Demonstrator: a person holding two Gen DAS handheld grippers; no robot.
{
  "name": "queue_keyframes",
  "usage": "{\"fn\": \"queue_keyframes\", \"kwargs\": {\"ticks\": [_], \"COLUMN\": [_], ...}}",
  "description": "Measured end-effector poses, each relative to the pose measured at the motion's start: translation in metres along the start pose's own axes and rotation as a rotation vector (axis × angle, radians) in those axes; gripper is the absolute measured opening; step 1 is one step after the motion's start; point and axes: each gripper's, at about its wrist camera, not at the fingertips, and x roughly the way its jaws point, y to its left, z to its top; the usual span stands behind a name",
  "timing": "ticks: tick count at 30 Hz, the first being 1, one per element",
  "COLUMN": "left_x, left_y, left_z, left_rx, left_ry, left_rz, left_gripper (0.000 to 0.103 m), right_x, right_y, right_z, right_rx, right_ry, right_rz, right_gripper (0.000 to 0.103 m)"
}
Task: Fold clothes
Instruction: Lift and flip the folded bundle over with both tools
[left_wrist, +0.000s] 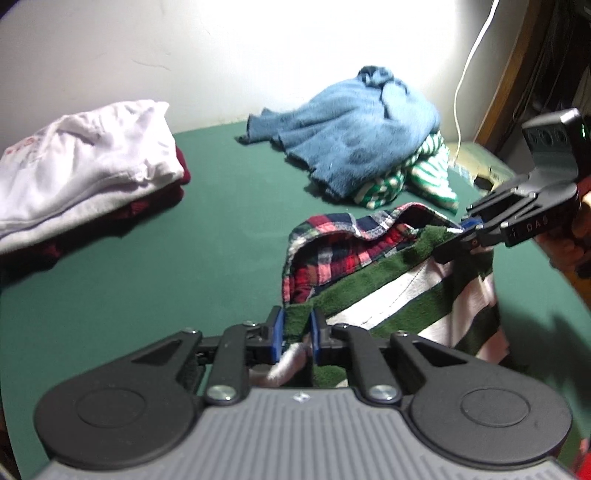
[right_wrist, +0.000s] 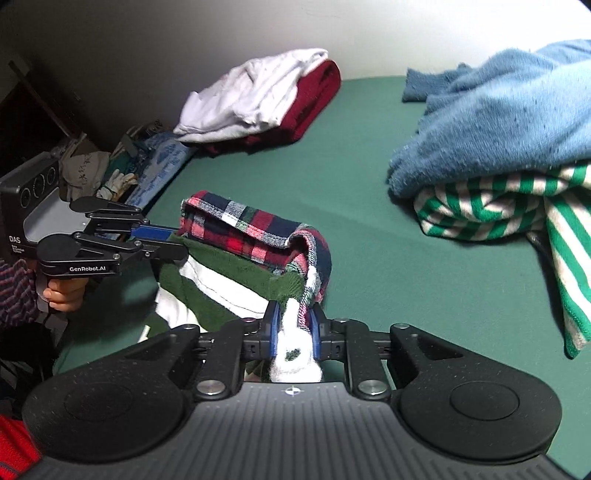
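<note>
A garment with a red plaid side and green-and-white striped side (left_wrist: 373, 273) hangs between both grippers above the green table (left_wrist: 184, 258). My left gripper (left_wrist: 295, 332) is shut on its near green edge. My right gripper (left_wrist: 467, 230) is shut on the far corner; in the right wrist view that gripper (right_wrist: 293, 328) pinches white and plaid cloth of the garment (right_wrist: 251, 236), and my left gripper (right_wrist: 173, 240) clamps the other end. A folded stack, white on dark red (left_wrist: 85, 173), lies at the left. An unfolded blue garment (left_wrist: 358, 129) lies over a green-striped one (left_wrist: 424, 177).
A white cable (left_wrist: 469, 70) hangs on the wall at the back right beside a wooden frame (left_wrist: 506, 74). Clutter of bags and gloves (right_wrist: 122, 173) lies off the table's left edge. The folded stack (right_wrist: 266, 99) sits against the back wall.
</note>
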Motion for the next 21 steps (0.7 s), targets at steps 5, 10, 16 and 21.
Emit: {"fn": "queue_keyframes", "kwargs": {"ticks": [5, 10, 16, 21], "left_x": [-0.031, -0.054, -0.074, -0.087], "left_y": [-0.013, -0.030, -0.052, -0.065], "left_z": [-0.008, -0.020, -0.035, -0.052], "left_rx": [-0.021, 0.003, 0.045, 0.068], "left_ry": [-0.051, -0.074, -0.089, -0.087], "left_rz": [-0.002, 0.007, 0.018, 0.020], "left_gripper": [0.009, 0.008, 0.007, 0.007], "right_x": [-0.019, -0.033, -0.044, -0.054], "right_y": [0.024, 0.048, 0.071, 0.090], "right_z": [-0.002, -0.010, -0.026, -0.041], "right_rx": [-0.060, -0.111, -0.155, -0.186], "right_ry": [-0.031, -0.040, -0.065, -0.078], "right_rz": [-0.001, -0.019, -0.053, -0.072], "right_gripper": [0.018, 0.018, 0.018, 0.018]}}
